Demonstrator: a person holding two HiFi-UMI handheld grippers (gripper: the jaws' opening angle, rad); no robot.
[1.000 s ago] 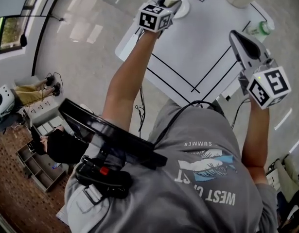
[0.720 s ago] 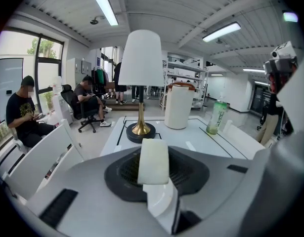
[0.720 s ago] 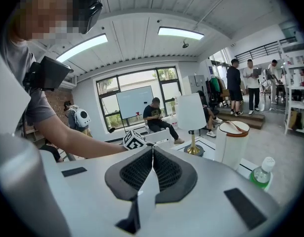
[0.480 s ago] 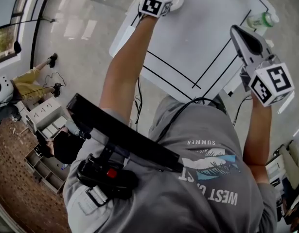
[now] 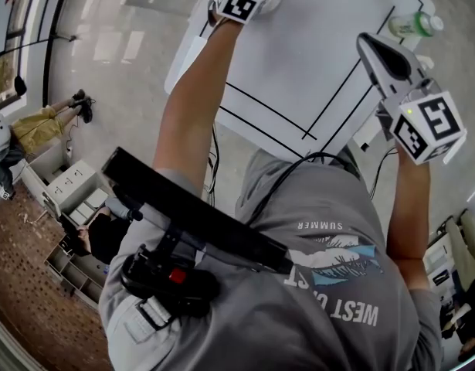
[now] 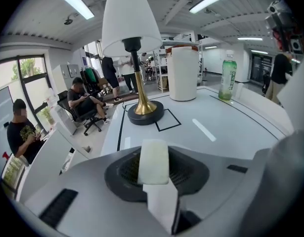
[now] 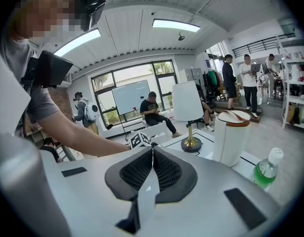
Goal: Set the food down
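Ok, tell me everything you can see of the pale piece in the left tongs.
The food piece is a pale, cream-white slab, roughly rectangular with rounded corners and a matte, slightly grainy face; what food it is cannot be told. It stands upright, clamped between the dark ribbed pads of the left tongs, with the white table beyond it. Only the pads touch it.

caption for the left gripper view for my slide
Left hand-held gripper clamped on a pale piece of food, facing a lamp, white canister and green bottle on the table
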